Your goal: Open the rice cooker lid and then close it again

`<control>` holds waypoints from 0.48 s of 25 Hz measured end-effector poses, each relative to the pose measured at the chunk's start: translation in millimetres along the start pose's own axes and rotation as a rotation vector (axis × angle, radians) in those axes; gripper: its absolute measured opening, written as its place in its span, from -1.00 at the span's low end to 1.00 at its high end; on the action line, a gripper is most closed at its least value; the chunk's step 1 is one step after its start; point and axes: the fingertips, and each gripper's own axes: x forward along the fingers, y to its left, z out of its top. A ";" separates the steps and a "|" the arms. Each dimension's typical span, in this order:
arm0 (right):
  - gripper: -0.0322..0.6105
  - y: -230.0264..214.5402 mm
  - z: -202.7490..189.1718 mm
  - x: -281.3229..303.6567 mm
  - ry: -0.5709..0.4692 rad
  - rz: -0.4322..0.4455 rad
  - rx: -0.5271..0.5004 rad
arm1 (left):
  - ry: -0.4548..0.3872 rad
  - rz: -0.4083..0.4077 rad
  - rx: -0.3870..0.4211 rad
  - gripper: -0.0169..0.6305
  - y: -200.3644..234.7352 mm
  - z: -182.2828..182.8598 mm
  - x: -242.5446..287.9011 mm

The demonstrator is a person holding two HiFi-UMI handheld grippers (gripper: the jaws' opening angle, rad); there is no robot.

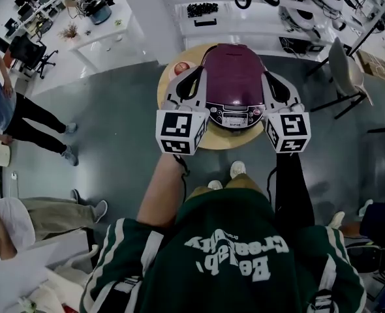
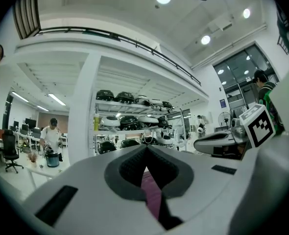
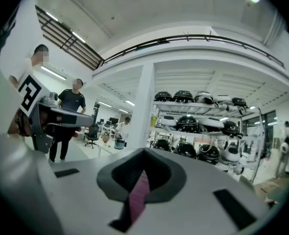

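Observation:
The purple rice cooker (image 1: 233, 83) stands on a small round wooden table (image 1: 209, 139), lid down, its control panel (image 1: 235, 117) facing me. My left gripper (image 1: 194, 72) hangs beside the cooker's left flank and my right gripper (image 1: 268, 78) beside its right flank, both raised above the table and pointing away from me. In the left gripper view the left gripper (image 2: 147, 150) is shut with nothing in it, and only a purple sliver of the cooker (image 2: 152, 195) shows below its tips. The right gripper (image 3: 144, 153) is likewise shut, with the cooker (image 3: 137, 197) showing purple beneath.
A small red item (image 1: 181, 67) lies on the table at the far left. A grey chair (image 1: 346, 70) stands to the right. People (image 1: 23, 119) stand at the left. White desks (image 1: 94, 25) and shelves (image 1: 245, 12) fill the back. My feet (image 1: 235, 169) are by the table.

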 end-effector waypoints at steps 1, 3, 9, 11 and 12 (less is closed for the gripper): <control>-0.89 0.2 -0.7 -0.8 0.002 -0.007 -0.008 | 0.001 0.003 0.001 -0.96 1.0 -1.4 -0.8; -0.89 -0.8 -2.0 -2.2 0.001 -0.016 -0.007 | 0.003 0.007 0.002 -0.96 2.3 -3.6 -1.7; -0.89 -2.1 -4.6 -4.9 0.003 -0.021 0.006 | 0.015 0.013 0.019 -0.96 1.9 -7.0 -3.2; -0.89 -2.2 -4.5 -4.6 0.003 -0.020 0.007 | 0.019 0.010 0.023 -0.96 1.1 -7.3 -2.7; -0.89 -2.1 -4.2 -4.2 0.003 -0.020 0.006 | 0.021 0.009 0.025 -0.96 0.9 -7.8 -2.2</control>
